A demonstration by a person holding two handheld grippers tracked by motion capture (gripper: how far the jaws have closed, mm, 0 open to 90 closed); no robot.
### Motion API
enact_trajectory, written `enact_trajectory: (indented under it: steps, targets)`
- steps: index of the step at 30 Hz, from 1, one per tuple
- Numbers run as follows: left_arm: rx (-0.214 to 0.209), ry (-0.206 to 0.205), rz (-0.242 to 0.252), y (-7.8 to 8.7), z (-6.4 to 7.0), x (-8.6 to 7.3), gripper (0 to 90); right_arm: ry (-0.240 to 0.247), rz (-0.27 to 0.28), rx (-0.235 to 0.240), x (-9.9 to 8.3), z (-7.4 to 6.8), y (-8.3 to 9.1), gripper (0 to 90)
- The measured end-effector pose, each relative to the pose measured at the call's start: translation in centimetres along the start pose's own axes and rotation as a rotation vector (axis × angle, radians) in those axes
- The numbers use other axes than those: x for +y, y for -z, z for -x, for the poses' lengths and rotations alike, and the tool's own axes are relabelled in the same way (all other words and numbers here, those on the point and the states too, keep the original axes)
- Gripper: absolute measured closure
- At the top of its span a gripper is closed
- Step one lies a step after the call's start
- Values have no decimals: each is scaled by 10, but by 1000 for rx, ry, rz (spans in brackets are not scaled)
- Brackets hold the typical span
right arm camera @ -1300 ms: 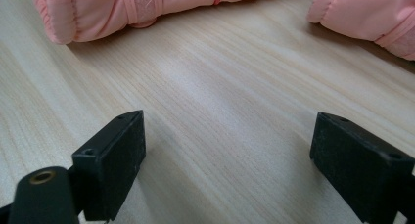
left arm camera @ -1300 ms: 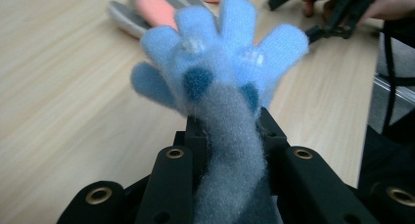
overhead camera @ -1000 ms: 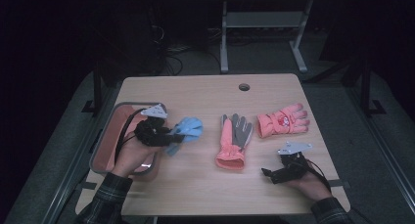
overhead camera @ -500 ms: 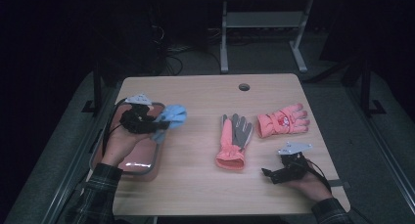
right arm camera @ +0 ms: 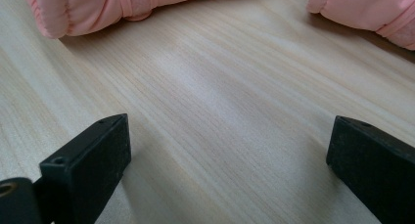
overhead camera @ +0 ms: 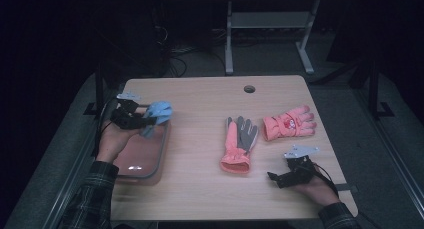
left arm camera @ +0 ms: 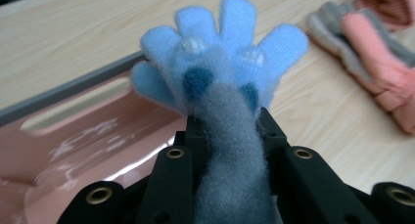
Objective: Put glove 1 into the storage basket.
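Note:
My left gripper [overhead camera: 149, 121] is shut on the grey cuff of a small light-blue knitted glove [overhead camera: 159, 112] and holds it above the far end of a pink tray [overhead camera: 142, 156]. In the left gripper view the blue glove [left arm camera: 222, 72] fans out past the jaws, with the tray [left arm camera: 93, 136] beneath it. A pink and grey glove [overhead camera: 239, 141] lies mid-table and a pink padded glove [overhead camera: 289, 123] lies to its right. My right gripper [overhead camera: 274, 178] rests open on the table near the front right; its view shows bare wood between the jaws and both pink gloves [right arm camera: 112, 6] beyond.
The wooden table [overhead camera: 210, 199] has a round cable hole [overhead camera: 249, 89] near its far edge. A metal stand's legs [overhead camera: 270, 39] stand on the dark floor behind the table. Bare wood lies between the tray and the gloves.
My left gripper has carried the blue glove leftward from mid-table to above the tray's far end. The right gripper has stayed still.

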State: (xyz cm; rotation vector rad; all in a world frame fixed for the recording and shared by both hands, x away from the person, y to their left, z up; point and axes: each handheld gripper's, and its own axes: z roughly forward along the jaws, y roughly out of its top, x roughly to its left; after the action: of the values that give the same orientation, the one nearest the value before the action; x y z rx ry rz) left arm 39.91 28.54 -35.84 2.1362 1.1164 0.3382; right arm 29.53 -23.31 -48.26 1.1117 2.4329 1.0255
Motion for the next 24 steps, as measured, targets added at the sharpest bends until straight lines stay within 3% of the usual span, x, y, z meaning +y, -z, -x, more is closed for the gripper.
enact_trajectory:
  steps: [7,20,24]
  targets:
    - [26,46,-43,-15,-16,-17,731,-1,-1,0,0,0,0,21]
    - [21,83,-172,-48,-29,-44,719,0,-1,0,0,0,0,21]
    - [-3,97,-209,-56,-32,-49,696,4,1,-2,0,0,0,21]
